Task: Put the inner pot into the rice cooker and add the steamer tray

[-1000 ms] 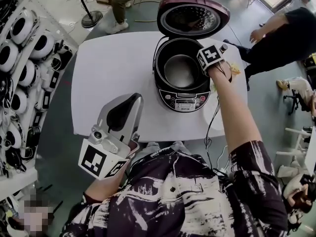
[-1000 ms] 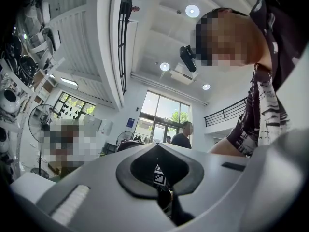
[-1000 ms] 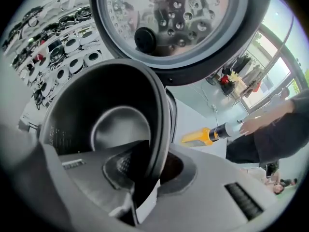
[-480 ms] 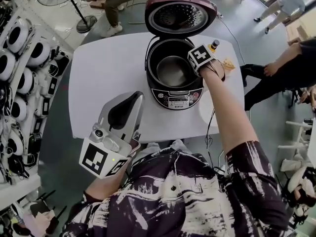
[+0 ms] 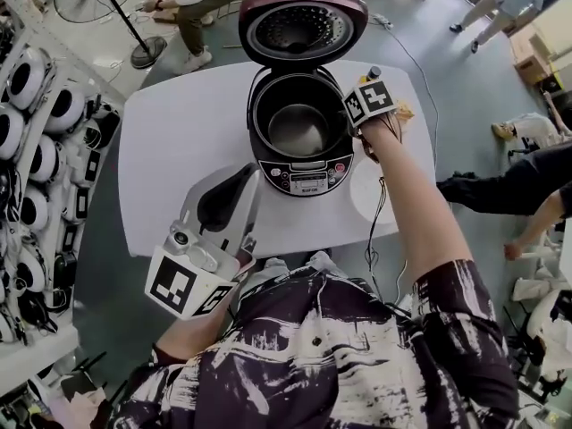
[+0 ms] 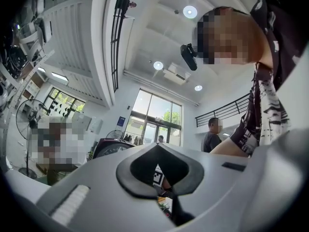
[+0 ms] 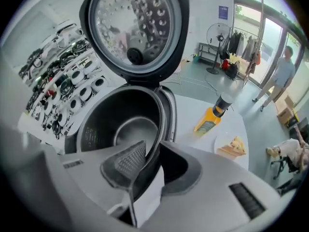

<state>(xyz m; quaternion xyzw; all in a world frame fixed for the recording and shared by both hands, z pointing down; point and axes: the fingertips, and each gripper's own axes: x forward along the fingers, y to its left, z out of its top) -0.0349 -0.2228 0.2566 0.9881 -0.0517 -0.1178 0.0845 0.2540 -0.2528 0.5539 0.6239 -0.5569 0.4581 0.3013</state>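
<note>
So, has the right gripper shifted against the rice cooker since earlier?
Yes, slightly: the right gripper has drifted rightward, off the rim of the rice cooker.

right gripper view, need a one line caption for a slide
Right gripper straddling the rim of the inner pot seated in the open rice cooker, a yellow bottle on the table behind.

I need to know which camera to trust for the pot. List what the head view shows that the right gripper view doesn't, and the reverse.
Head view only: the left gripper, fingers together, and the control panel of the rice cooker. Right gripper view only: the fingers of the right gripper astride the rim of the inner pot. Both: the open lid and the inner pot seated in the cooker.
</note>
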